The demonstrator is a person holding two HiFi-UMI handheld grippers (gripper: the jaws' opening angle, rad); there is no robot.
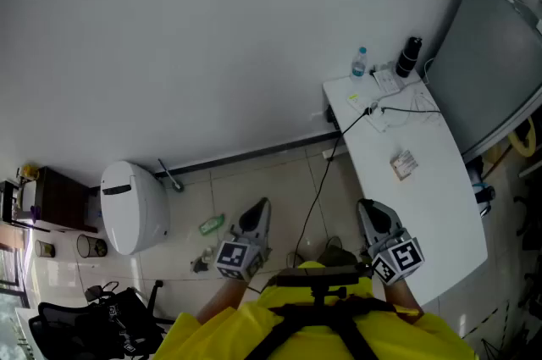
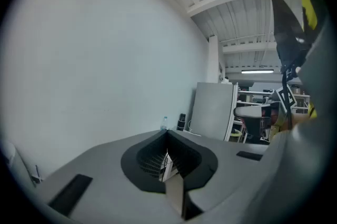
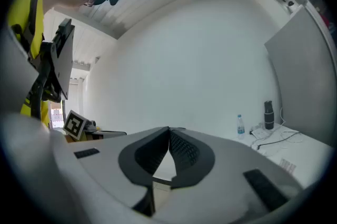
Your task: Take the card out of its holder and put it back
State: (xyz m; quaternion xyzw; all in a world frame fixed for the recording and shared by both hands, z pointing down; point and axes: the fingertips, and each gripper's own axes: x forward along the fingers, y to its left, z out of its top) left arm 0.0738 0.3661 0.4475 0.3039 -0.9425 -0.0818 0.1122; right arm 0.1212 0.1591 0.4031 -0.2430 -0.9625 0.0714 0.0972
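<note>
On the white counter (image 1: 440, 206), about midway along: the card holder (image 1: 404, 164) with its card, lying flat, well apart from both tongs. Too small to tell how far in the card sits.

At the counter's far end, near the wall: a water bottle (image 1: 360, 62), a black flask (image 1: 409, 56) near it, some papers, and a dark cable (image 1: 354, 120) trailing off the edge toward the floor.

Low in front of the person, above the tiled floor: the left tongs (image 1: 261, 204), closed tight with nothing between the jaws. In the left gripper view, the same left tongs (image 2: 167, 134), tips met, pointed toward the wall, bottle and flask small in the distance.

By the counter's near left edge: the right tongs (image 1: 368, 206), likewise closed and empty. In the right gripper view, the right tongs (image 3: 169, 130) with ribbed pads pressed together, counter stretching away at the right.

On the floor to the left: a white bin (image 1: 131, 206). Beyond the counter at right: a grey panel (image 1: 491, 62).
</note>
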